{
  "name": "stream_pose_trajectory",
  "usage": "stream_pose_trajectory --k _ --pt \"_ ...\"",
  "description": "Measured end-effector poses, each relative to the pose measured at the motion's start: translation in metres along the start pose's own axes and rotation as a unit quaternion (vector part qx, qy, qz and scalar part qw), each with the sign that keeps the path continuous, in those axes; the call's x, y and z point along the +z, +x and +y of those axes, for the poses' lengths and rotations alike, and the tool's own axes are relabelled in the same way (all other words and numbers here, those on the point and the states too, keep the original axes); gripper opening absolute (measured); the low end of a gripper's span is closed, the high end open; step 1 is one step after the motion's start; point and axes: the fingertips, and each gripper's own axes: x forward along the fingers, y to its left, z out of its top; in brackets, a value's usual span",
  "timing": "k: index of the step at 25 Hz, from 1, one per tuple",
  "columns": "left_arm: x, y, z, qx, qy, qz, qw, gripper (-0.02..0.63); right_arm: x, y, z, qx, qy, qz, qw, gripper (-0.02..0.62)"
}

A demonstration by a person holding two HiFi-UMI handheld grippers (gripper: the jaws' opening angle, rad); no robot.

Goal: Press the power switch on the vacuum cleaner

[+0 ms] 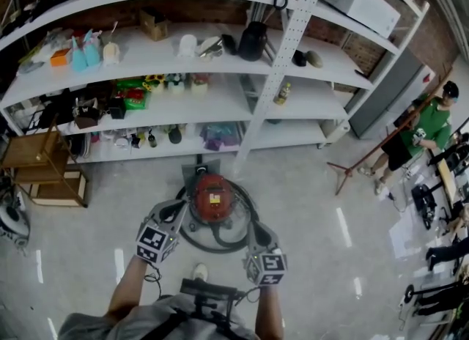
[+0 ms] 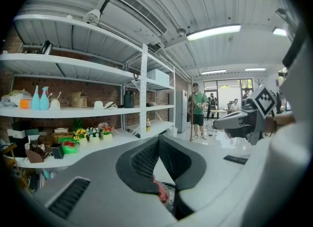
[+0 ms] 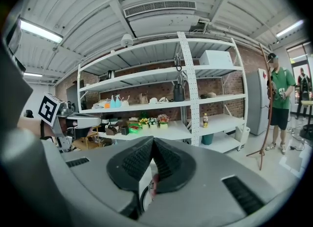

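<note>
The left gripper (image 2: pixel 157 140) has its jaws together, facing white shelves (image 2: pixel 98 111).

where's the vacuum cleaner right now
In the head view the red vacuum cleaner sits on the floor at centre, just ahead of the left gripper and right gripper, with the white shelves beyond it.

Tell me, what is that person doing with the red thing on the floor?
A person stands over a red vacuum cleaner on the floor by the shelves. The left gripper and right gripper hang above it, one at each side, jaws shut and holding nothing. Neither seems to touch it yet.
</note>
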Motion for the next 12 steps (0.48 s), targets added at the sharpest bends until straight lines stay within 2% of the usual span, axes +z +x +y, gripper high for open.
stream_pose_trajectory --k 12 --pt "-0.009 0.039 0.012 0.026 -0.012 0.019 0.9994 0.008 0.002 0.041 -0.025 0.03 0.012 0.009 0.999 0.011"
